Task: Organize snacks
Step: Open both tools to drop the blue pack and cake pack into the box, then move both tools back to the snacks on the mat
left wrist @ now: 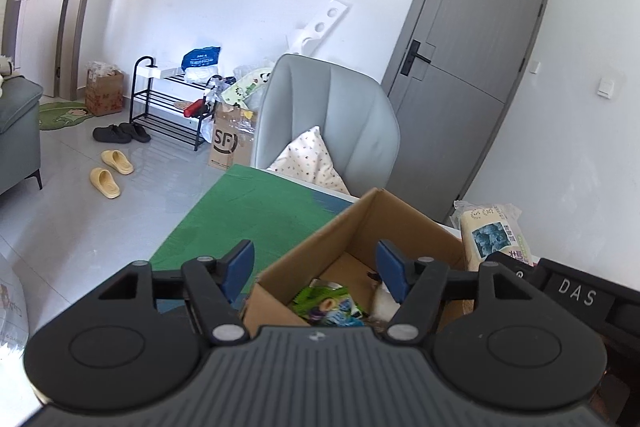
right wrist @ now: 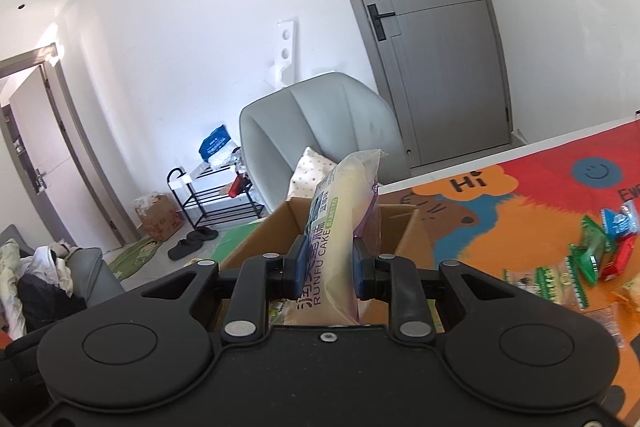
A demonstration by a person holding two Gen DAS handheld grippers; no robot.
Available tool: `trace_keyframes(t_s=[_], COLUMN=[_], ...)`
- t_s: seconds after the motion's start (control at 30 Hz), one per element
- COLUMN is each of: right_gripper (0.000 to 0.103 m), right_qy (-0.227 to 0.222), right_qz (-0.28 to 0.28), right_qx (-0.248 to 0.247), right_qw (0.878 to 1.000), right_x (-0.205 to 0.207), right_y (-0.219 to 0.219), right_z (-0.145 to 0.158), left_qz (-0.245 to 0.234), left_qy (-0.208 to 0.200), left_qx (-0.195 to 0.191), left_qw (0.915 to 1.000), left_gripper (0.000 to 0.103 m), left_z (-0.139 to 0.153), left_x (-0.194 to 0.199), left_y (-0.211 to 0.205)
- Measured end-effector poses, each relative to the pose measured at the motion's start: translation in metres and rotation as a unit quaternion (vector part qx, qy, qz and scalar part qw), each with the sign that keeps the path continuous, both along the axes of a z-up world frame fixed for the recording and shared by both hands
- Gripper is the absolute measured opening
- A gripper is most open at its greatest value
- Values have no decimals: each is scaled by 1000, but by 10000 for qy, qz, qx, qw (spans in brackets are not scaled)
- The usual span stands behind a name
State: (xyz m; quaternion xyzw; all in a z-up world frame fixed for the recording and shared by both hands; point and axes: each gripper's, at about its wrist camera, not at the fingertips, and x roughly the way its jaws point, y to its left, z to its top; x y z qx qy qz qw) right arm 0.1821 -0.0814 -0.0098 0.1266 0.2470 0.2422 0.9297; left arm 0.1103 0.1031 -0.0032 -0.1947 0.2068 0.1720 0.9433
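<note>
An open cardboard box stands on the table's green mat. A green snack packet and a white packet lie on the box floor. My left gripper hangs open over the box's near corner, nothing between its blue pads. My right gripper is shut on a pale yellow cake packet held upright just before the box. In the left wrist view the same cake packet shows at the right, above the right gripper's black body.
Several loose snack packets lie on the colourful cartoon mat to the right. A grey chair with a spotted cushion stands behind the table. Beyond are a grey door, a shoe rack, slippers and boxes on the floor.
</note>
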Motion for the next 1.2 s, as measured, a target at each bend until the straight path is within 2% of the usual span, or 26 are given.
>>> trace_keyframes(t_s=[0.1,0.17,0.33,0.4,0.5,0.63,0.7,0.9,1.2], right_gripper=[28,37,50,63,77,83,89,97,101], right_qy=[68,123,146,90,48,122,165,264,371], right_qz=[149,205,-18,-170,-378,-551,-673,-890,-1092], right_qx=[67,79,83,27,-72,-98,-96,-62,-12], right_qw=[9998,9997,9999,9998,9992,9984,9976,9957,9933], right_x=[0,0,-5,-9,-14,-17,-18,-22,-28], right_y=[8,8,-5,-13,-24,-42,-51,-76,-112], right_z=[-2,-3,-2,-2,-3,-8,-9,-14,-22], left_qz=[75,99,102,84,83,18,-35,-206,-449], left_qy=[16,46,77,82,152,166,167,201,335], left_qx=[-19,-13,20,32,62,149,209,310,476], left_qw=[10000,9999,9999,9999,9998,9997,9996,9991,9973], left_gripper=[72,72,79,80,86,88,90,94,94], left_z=[-1,-2,-3,-2,-4,-2,-1,0,-1], left_x=[-2,-4,-5,-6,-4,-5,-6,-6,1], left_y=[5,8,6,3,-2,-13,-20,-41,-76])
